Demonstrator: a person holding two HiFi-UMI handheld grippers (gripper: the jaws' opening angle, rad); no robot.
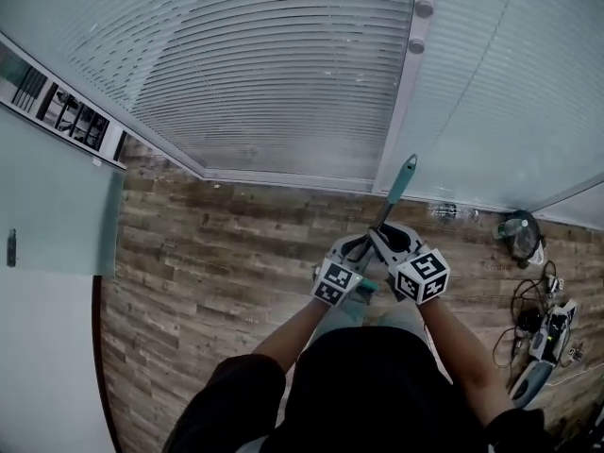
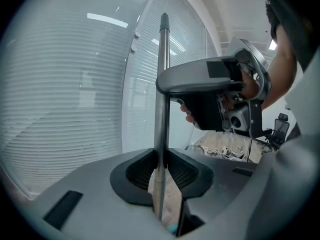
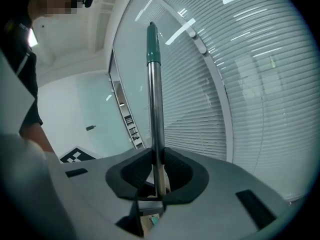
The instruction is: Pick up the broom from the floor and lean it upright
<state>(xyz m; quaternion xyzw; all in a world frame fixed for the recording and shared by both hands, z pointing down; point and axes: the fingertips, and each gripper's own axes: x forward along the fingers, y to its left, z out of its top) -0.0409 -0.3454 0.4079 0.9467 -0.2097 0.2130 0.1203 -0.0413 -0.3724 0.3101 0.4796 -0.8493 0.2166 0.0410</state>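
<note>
Broom (image 1: 392,201) up off the planks and standing close to vertical in front of the person, teal end toward the wall of shut blinds (image 1: 264,74); judged to be the leaning step, with the pickup done. Choose the resting spot on the largest surface first: the blinds wall, and better the white post (image 1: 408,83) between the two panes than the slats, judged firmer for a thin tip. Next, mind the wooden floor (image 1: 208,253): smooth-looking boards, so plant the lower end well out from the wall before tipping the top in, to prevent a slide-out. Lower end hidden under the grippers and the person's body, not readable in any view. Steer clear of the cables and gear (image 1: 543,333) on the floor at the right. Then the tools: left gripper (image 1: 359,251) clenched on the metal shaft (image 2: 161,84), pads pressed to it on both sides in the left gripper view; right gripper (image 1: 389,239) likewise clamped on the shaft, higher up than the left one and visible there in the left gripper view. Hold both grips firm through the tilt, lower end down first, top eased over slowly, with no twist between the two hands. Release only with the weight taken by wall and floor: lower claw first, upper one last as a guard against toppling. Finally the smallest: teal grip (image 3: 153,46) at the tip, to be set against the post gently, not knocked.
</note>
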